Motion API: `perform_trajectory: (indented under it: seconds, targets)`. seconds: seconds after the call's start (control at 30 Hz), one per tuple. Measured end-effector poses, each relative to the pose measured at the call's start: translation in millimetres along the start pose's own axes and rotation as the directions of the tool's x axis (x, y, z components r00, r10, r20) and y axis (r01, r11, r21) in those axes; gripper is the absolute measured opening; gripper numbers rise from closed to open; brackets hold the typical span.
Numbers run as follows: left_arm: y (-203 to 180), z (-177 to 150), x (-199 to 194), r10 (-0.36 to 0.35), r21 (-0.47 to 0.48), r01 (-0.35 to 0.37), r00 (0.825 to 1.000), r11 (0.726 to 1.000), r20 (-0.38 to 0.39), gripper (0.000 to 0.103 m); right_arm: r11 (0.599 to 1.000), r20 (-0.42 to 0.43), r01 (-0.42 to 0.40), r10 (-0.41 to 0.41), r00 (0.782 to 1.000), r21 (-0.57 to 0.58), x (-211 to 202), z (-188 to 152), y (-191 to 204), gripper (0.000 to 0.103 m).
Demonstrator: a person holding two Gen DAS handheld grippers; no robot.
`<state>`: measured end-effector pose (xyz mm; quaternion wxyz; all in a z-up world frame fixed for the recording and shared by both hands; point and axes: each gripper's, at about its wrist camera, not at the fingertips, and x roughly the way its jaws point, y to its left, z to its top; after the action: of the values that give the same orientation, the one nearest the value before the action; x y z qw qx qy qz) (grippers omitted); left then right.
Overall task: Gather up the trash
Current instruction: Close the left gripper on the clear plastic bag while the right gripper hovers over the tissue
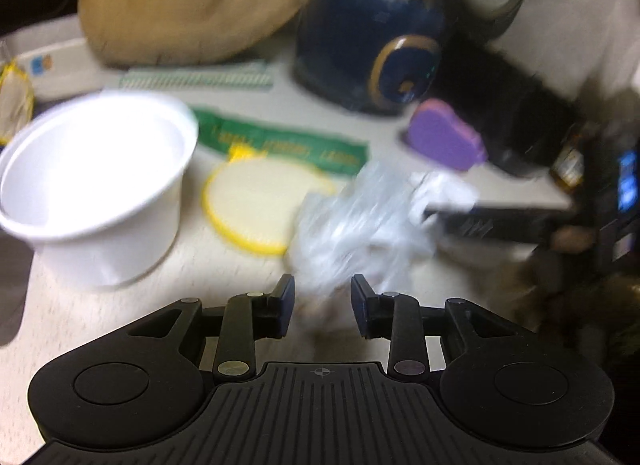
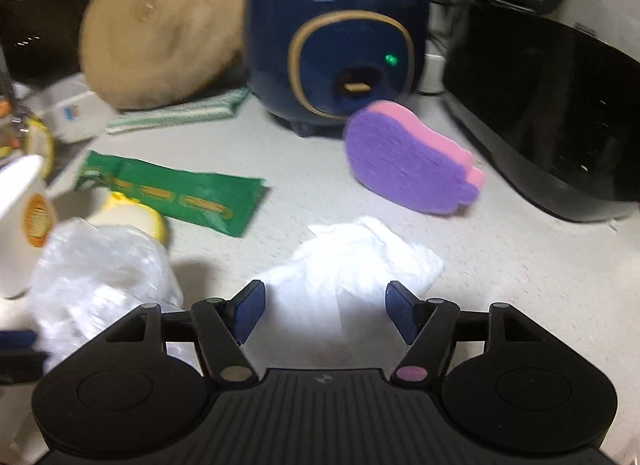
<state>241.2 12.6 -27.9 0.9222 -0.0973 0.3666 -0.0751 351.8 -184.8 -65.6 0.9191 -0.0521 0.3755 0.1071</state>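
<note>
A crumpled clear plastic bag (image 1: 344, 225) lies on the counter just ahead of my left gripper (image 1: 322, 305), which is open with the bag's near end between the fingertips. The bag also shows in the right wrist view (image 2: 100, 273). A crumpled white tissue (image 2: 352, 265) lies in front of my right gripper (image 2: 325, 313), which is open with the tissue between the fingers. A white paper cup (image 1: 92, 185) stands at left. A green wrapper (image 2: 172, 193) and a yellow-rimmed lid (image 1: 260, 201) lie behind.
A purple and pink sponge (image 2: 412, 165), a dark blue cooker (image 2: 336, 37), a round wooden board (image 2: 160, 33), a striped cloth (image 2: 180, 115) and a black appliance (image 2: 548, 113) stand at the back of the counter (image 2: 520, 285).
</note>
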Motion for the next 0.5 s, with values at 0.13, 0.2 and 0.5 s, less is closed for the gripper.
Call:
perform_trajectory:
  seconds: [0.13, 0.2, 0.5]
  targets:
    - [-11.1, 7.3, -8.3, -0.031, 0.063, 0.028, 0.998, 0.998, 0.056, 0.035, 0.996, 0.007, 0.091, -0.091, 0.996, 0.002, -7.3, -8.7, -9.5, 0.068]
    - [-15.7, 9.4, -4.5, -0.013, 0.082, 0.009, 0.998, 0.997, 0.055, 0.035, 0.993, 0.002, 0.111, -0.111, 0.994, 0.041, -12.0, -12.1, -19.9, 0.068]
    - [-43.5, 0.6, 29.0, -0.025, 0.244, 0.039, 0.998, 0.969, -0.062, 0.035, 0.978, -0.009, 0.010, -0.008, 1.000, 0.210, -32.5, -32.4, -55.1, 0.069]
